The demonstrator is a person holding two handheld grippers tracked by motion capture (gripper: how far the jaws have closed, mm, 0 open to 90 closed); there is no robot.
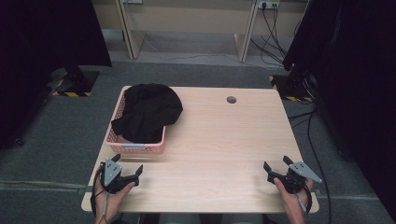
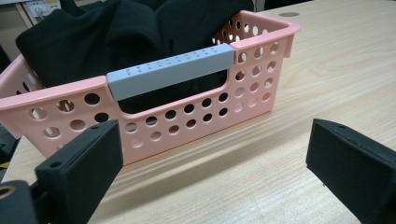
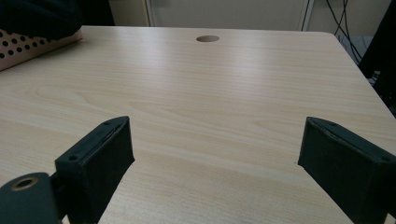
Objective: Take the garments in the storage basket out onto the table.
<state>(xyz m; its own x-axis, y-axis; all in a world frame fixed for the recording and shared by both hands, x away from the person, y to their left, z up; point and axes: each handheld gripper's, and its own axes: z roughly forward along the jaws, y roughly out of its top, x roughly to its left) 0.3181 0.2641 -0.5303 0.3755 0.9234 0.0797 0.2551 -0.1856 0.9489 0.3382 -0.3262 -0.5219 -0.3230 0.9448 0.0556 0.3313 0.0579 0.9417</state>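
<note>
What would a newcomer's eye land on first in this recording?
The pink basket at the table's left edge, heaped with black clothing, stands out first. Next come the left hand-held gripper just in front of it and the right hand-held gripper at the near right corner, both open.

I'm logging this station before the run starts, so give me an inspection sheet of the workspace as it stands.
Surface: light wooden table, round cable hole near the far edge.
Job's things: pink perforated basket with a grey handle, at the table's left; black cloth heaped in it, spilling over the rim.
Clutter: nothing seen.
Grippers: left gripper and right gripper at the near edge, jaws apart, holding nothing.
Cables: wires hang from a wall socket; one runs along the floor at right.
Surroundings: grey carpet, black curtains either side.
</note>
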